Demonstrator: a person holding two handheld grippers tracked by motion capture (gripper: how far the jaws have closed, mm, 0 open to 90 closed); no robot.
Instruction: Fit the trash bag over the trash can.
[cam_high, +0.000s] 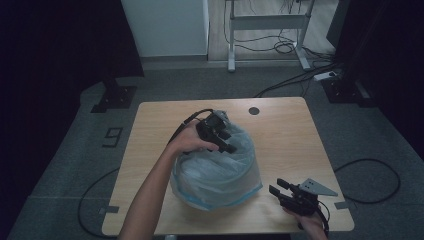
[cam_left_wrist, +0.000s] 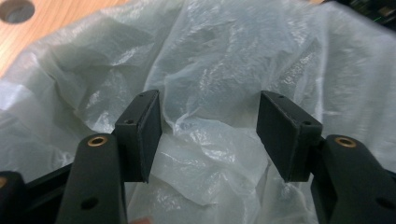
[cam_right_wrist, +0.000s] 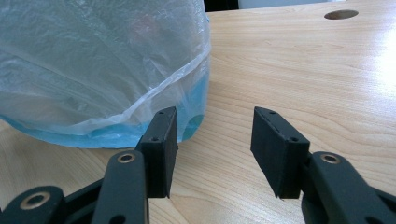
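A blue bin (cam_high: 216, 201) lined with a clear plastic bag (cam_high: 215, 170) stands on the wooden table (cam_high: 285, 140). My left gripper (cam_high: 226, 145) hovers over the bag's far rim, pointing down into it. In the left gripper view its jaws stand apart over crumpled plastic (cam_left_wrist: 210, 93), and nothing is pinched between the pads (cam_left_wrist: 149, 135). My right gripper (cam_high: 279, 189) rests low near the table's front right, just right of the bin. Its jaws are open with bare wood between them, and the bag (cam_right_wrist: 93, 60) and the bin's blue base (cam_right_wrist: 191, 116) lie to their left.
A round cable hole (cam_high: 254, 110) sits near the table's far edge, also seen as a hole (cam_right_wrist: 341, 14) in the right gripper view. Bare wood stretches to the right of the bin. Cables and a desk frame (cam_high: 265, 30) lie on the floor beyond.
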